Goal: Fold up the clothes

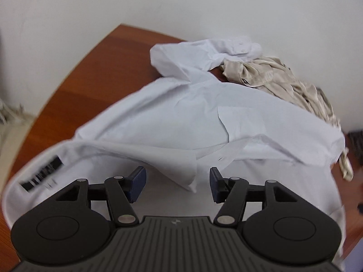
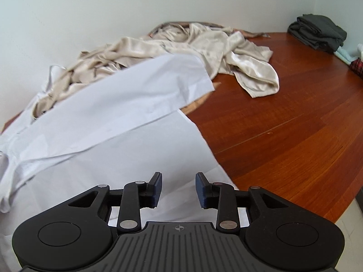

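A white dress shirt [image 1: 177,117] lies spread on the brown wooden table [image 1: 74,86]. Its collar with a black label [image 1: 43,174] is near the left. My left gripper [image 1: 177,184] hovers open just above the collar area, and a collar point lies between its blue pads without being clamped. In the right wrist view the same white shirt [image 2: 109,122] lies with one front panel folded over. There my right gripper [image 2: 178,189] stands open over the lower part of the shirt, holding nothing.
A crumpled beige satin garment [image 2: 204,52] lies behind the shirt against the white wall, also visible as beige satin cloth [image 1: 290,83]. Folded dark clothes [image 2: 317,31] sit at the table's far right corner beside other small folded items [image 2: 349,56]. Bare wood [image 2: 283,124] stretches right of the shirt.
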{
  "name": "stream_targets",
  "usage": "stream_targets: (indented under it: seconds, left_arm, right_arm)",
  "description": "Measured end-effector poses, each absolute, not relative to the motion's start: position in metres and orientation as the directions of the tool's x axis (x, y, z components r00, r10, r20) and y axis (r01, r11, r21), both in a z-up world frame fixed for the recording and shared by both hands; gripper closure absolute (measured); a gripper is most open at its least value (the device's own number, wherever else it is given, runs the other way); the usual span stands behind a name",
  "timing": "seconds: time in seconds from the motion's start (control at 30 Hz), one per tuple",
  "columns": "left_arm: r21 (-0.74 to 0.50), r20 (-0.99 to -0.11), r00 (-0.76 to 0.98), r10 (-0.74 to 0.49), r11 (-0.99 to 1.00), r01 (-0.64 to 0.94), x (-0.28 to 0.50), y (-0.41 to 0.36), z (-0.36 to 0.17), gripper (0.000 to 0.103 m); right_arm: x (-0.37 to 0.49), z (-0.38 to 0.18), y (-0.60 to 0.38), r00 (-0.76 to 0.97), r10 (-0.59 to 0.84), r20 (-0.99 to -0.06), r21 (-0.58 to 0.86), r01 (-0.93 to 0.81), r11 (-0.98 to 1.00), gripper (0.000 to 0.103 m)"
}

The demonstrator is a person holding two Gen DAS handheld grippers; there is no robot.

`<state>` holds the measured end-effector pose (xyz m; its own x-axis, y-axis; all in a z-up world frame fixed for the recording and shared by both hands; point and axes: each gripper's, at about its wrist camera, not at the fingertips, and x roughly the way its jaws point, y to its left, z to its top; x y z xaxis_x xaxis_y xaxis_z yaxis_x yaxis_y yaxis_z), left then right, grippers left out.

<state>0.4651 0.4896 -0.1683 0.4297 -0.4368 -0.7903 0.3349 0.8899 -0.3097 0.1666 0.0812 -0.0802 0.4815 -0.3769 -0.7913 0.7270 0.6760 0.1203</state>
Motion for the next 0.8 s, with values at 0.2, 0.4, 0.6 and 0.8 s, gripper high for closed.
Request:
stream_targets:
  seconds: [0.2, 0.4, 0.6, 0.8]
  left_arm:
    - [-0.39, -0.811, 0.394, -0.432, 0.902, 0.185, 0.483, 0.486, -0.191, 0.038]
    - [-0.459, -0.779, 0.429, -0.458, 0.882, 0.109, 0.496, 0.499, -0.192, 0.09]
    - [-0.489, -0.757, 0.46, -0.465, 0.869, 0.075, 0.504, 0.509, -0.176, 0.092]
    - [-0.477, -0.777, 0.451, -0.439, 0.878, 0.034, 0.502, 0.504, -0.172, 0.091]
  right_arm:
    - [0.159, -0.072, 0.095, 0.494, -0.384, -0.78, 0.138, 0.734, 0.665, 0.063]
    - [0.152, -0.063, 0.11, 0.507, -0.391, -0.768, 0.155, 0.74, 0.654, 0.063]
    - [0.149, -0.06, 0.079, 0.512, -0.418, -0.75, 0.225, 0.792, 0.567, 0.062]
    - [0.168, -0.067, -0.001, 0.559, -0.471, -0.683, 0.271, 0.792, 0.547, 0.045]
